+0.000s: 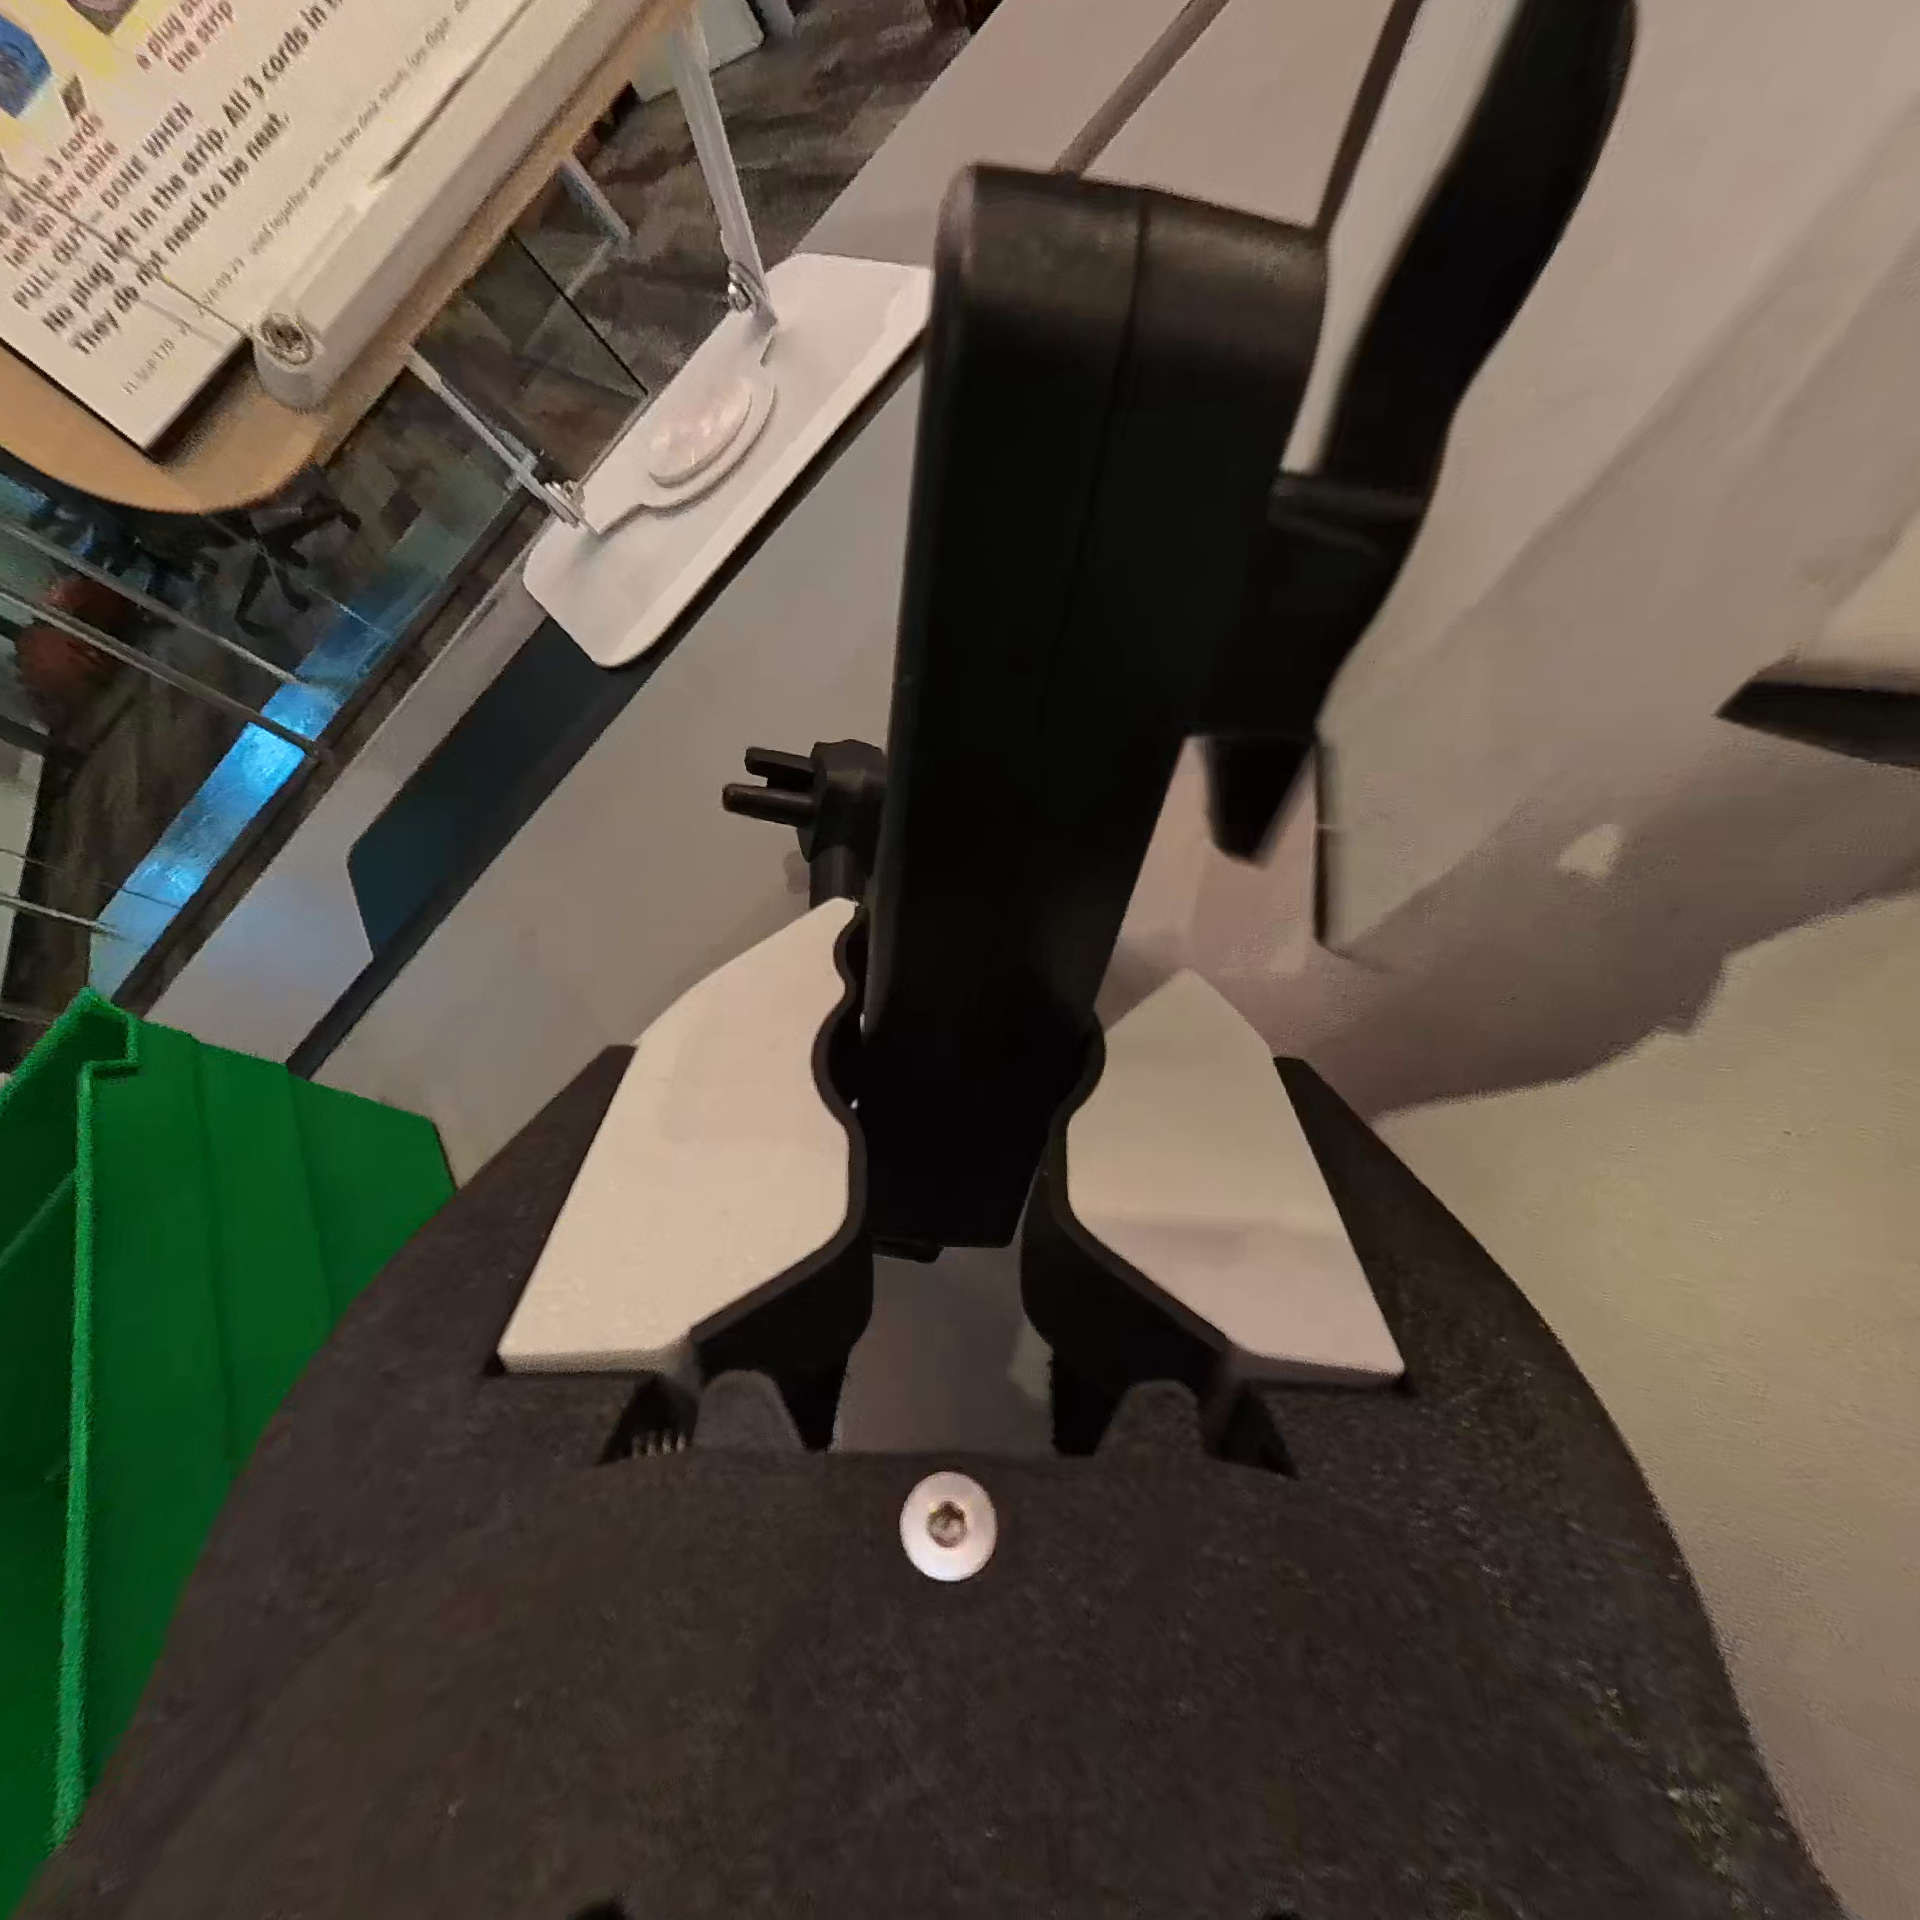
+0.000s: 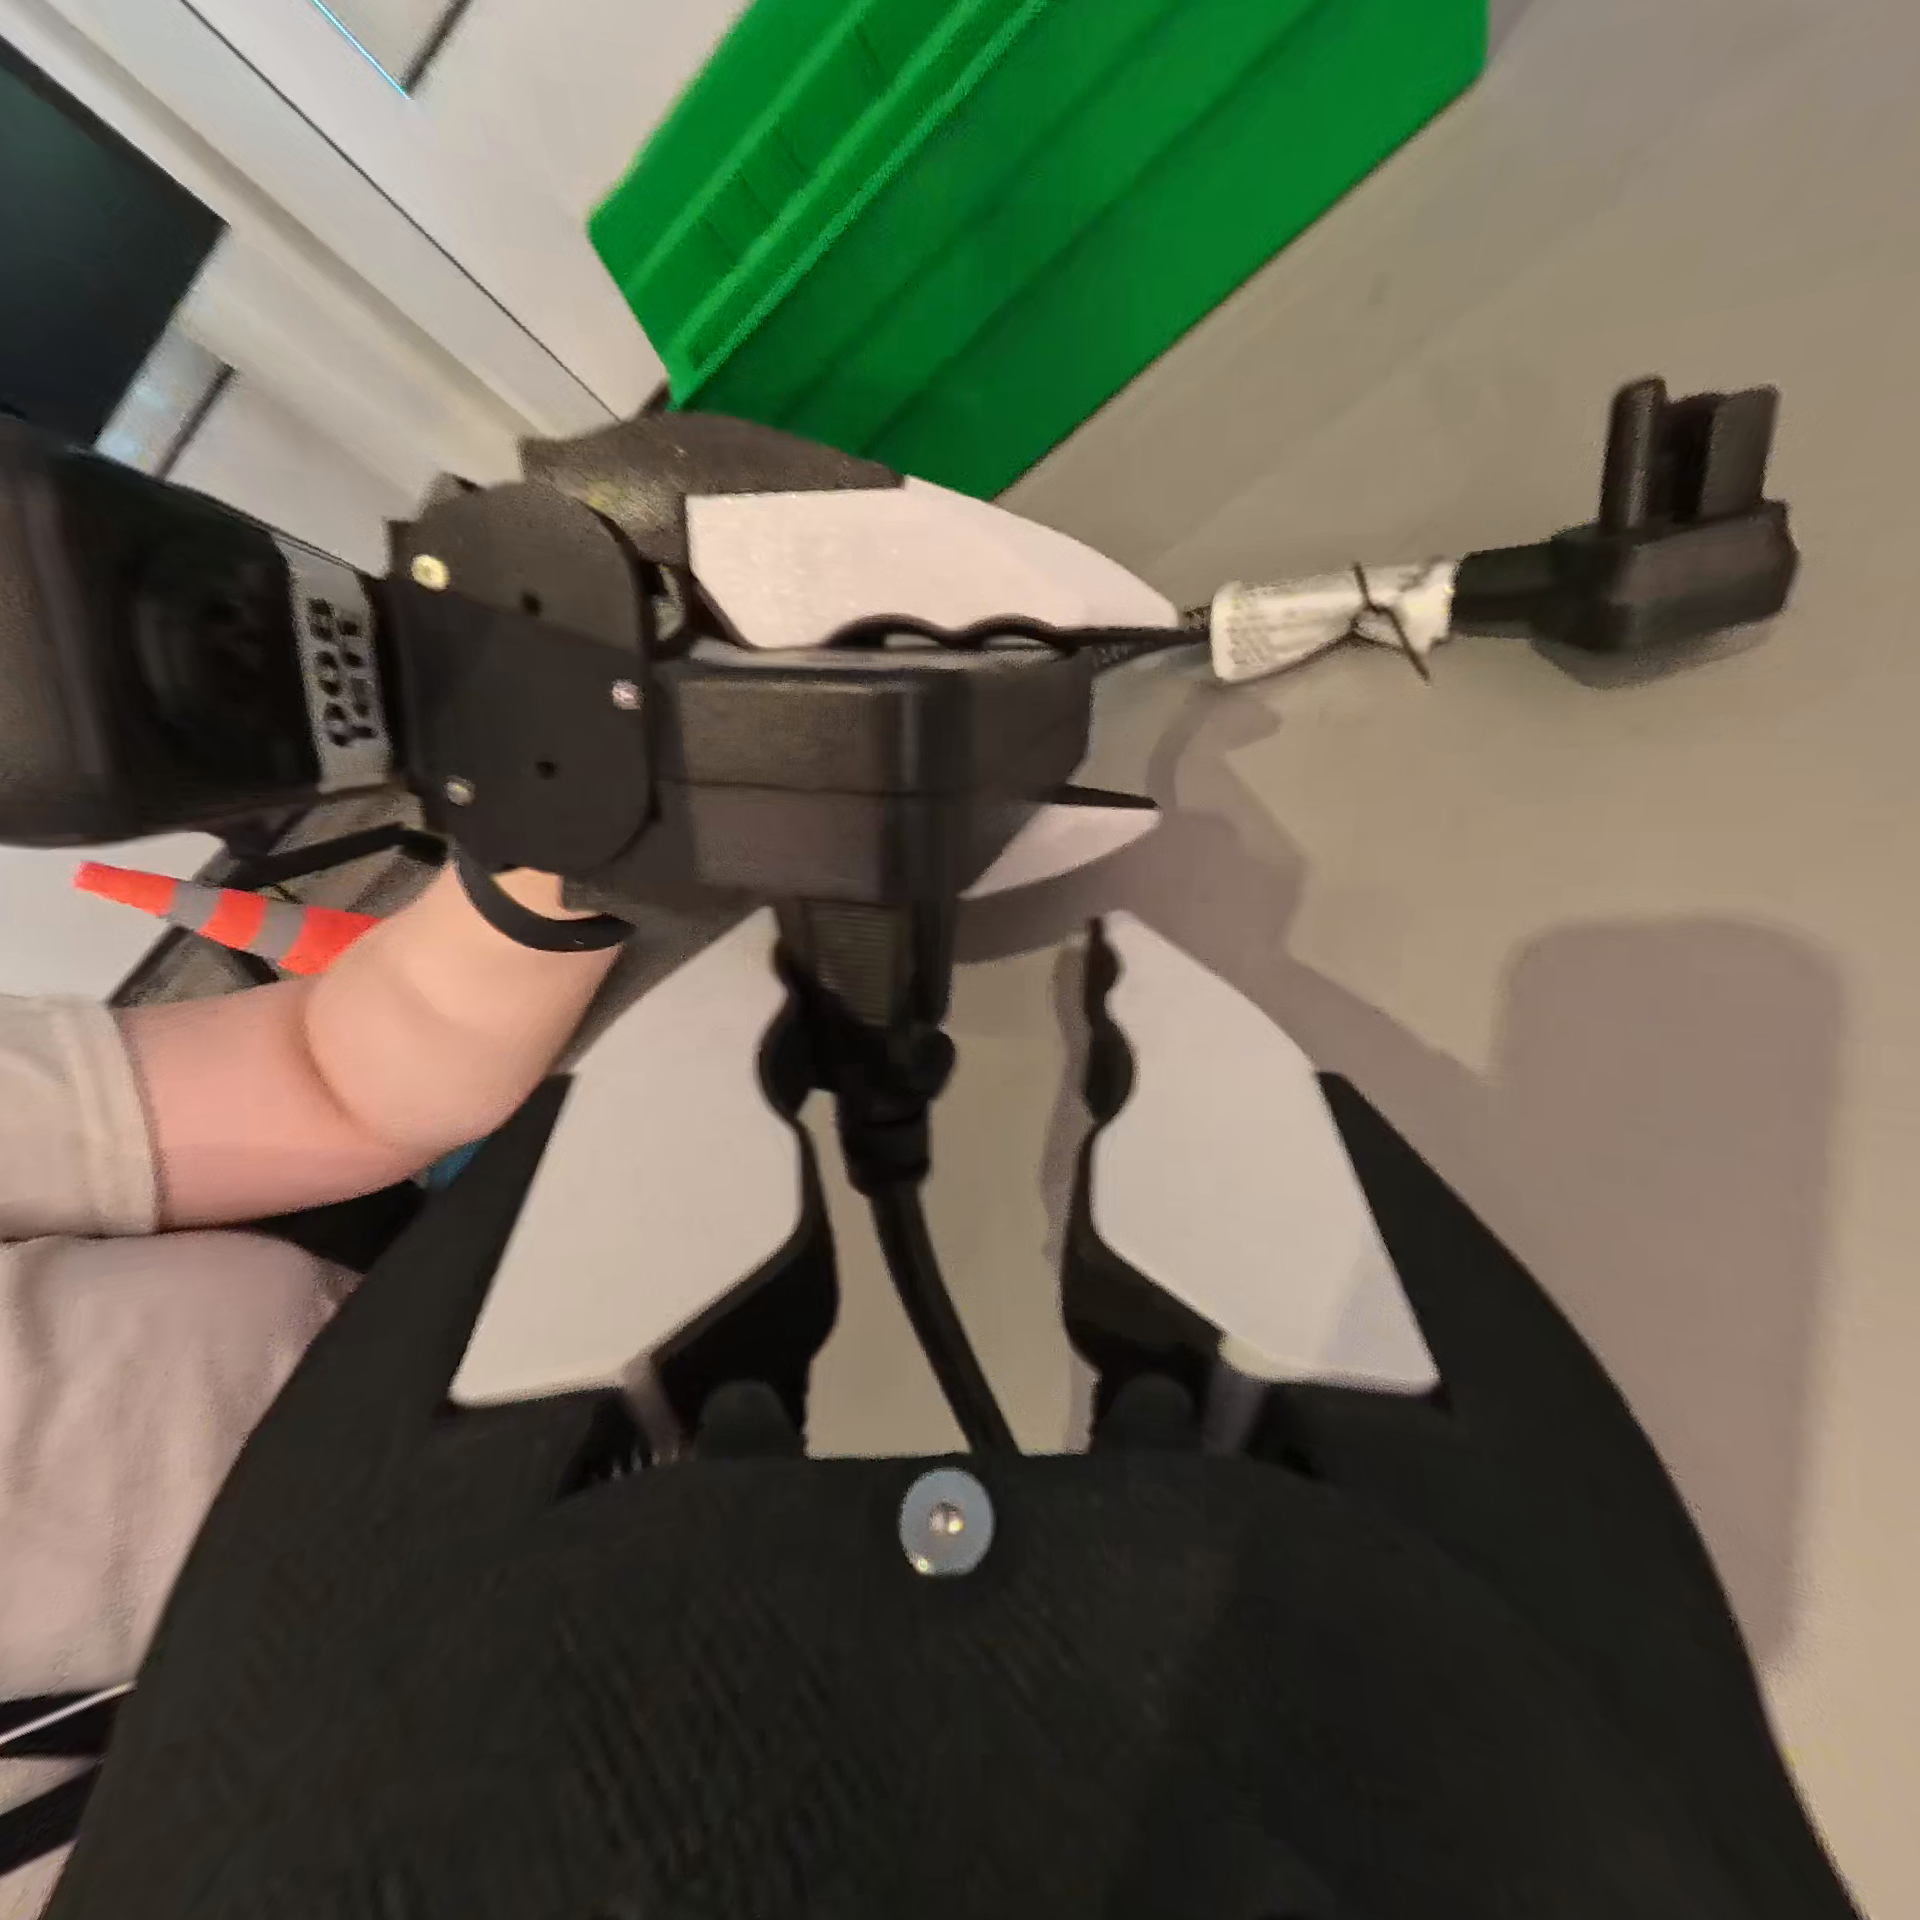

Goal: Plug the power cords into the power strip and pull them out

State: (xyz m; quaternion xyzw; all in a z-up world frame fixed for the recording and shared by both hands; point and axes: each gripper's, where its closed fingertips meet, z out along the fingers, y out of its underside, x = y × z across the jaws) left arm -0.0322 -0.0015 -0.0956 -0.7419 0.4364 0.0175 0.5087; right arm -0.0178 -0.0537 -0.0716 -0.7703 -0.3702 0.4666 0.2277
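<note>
Clutter rings the grey table [image 1: 1558, 1351] in the left wrist view: a green bin [image 1: 156, 1299] at 8 o'clock, a printed sheet [image 1: 156, 187] on a wooden board at 11 o'clock, and the white base of a stand [image 1: 727, 468] just right of it. A loose black plug [image 1: 821, 800] peeks out at 10 o'clock of the black power strip [image 1: 1060, 727], which fills the centre and blocks much of the table behind. The left gripper [image 1: 956, 1049] pinches the strip's near end, both fingers pressed against its sides.

In the right wrist view, a person's hand [image 2: 416, 1049] sits at 9 o'clock beneath the left gripper [image 2: 1039, 727], which again clamps the power strip [image 2: 831, 748]. The green bin [image 2: 1039, 208] lies at 12 o'clock. A black angled plug [image 2: 1662, 540] with a white tag [image 2: 1320, 613] on its cord rests on the table at 2 o'clock. The right gripper [image 2: 935, 997] has its fingers spread apart; a black power cord [image 2: 914, 1226] plugged into the strip runs between them, touching the left finger [image 2: 686, 1143].
</note>
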